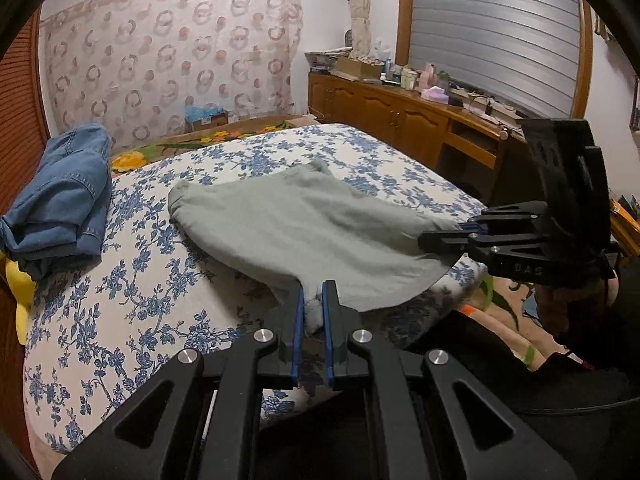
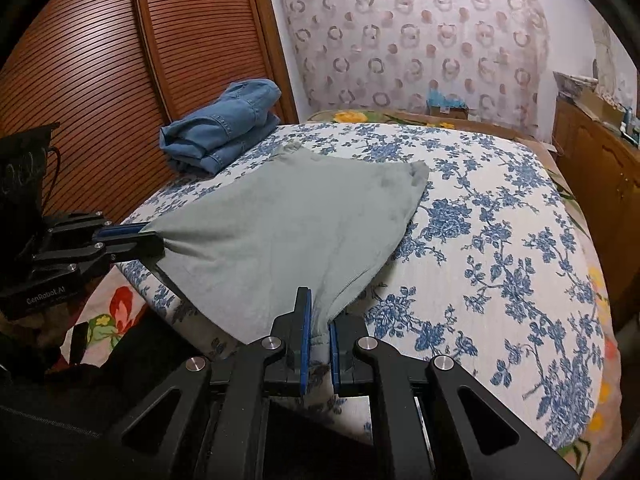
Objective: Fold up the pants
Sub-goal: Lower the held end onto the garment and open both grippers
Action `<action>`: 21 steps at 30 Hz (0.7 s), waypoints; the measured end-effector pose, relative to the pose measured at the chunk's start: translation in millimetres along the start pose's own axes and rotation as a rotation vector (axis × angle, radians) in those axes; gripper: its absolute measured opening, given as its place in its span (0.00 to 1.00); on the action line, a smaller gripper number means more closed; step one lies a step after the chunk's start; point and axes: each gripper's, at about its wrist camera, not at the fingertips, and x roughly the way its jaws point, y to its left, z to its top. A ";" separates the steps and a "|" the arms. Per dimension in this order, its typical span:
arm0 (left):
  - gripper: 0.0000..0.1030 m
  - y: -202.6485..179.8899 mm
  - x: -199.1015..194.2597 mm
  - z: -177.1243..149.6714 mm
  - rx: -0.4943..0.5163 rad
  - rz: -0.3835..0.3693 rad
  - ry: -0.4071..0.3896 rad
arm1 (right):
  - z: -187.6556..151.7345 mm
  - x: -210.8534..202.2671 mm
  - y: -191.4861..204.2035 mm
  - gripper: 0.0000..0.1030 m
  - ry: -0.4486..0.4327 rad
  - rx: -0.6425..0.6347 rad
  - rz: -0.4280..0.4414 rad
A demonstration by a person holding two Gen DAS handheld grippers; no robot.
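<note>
Grey-green pants point(image 1: 304, 220) point(image 2: 288, 224) lie spread over the near part of the bed, stretched taut between both grippers at the bed's near edge. My left gripper point(image 1: 314, 294) is shut on a bunched near corner of the cloth, which shows between its blue pads. That same gripper appears at the left of the right wrist view point(image 2: 154, 240), pinching the other corner. My right gripper point(image 2: 318, 312) is shut on a gathered fold of the pants. It shows at the right of the left wrist view point(image 1: 440, 238), clamped on the cloth's edge.
The bed point(image 1: 132, 288) point(image 2: 500, 240) has a white cover with blue flowers. Folded blue jeans point(image 1: 60, 200) point(image 2: 224, 132) sit at its far left side by louvred wooden doors point(image 2: 100, 80). A cluttered wooden dresser point(image 1: 400, 112) runs along the right. A yellow item point(image 1: 18, 288) lies by the bed's left edge.
</note>
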 end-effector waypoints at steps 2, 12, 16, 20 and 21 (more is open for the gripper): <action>0.09 -0.8 -2.8 1.2 0.002 -0.001 -0.005 | 0.2 -5.9 -1.3 0.07 -0.009 0.010 0.005; 0.09 29.0 28.6 39.9 -0.030 0.057 -0.030 | 44.8 12.3 -17.6 0.07 -0.077 0.060 0.000; 0.09 43.0 43.4 57.7 -0.030 0.084 -0.041 | 64.7 28.7 -24.4 0.07 -0.090 0.073 -0.018; 0.09 55.6 54.9 71.5 -0.032 0.118 -0.045 | 77.0 49.7 -29.7 0.07 -0.087 0.087 -0.036; 0.09 59.2 58.1 74.1 -0.036 0.124 -0.041 | 79.4 56.9 -32.0 0.07 -0.084 0.088 -0.041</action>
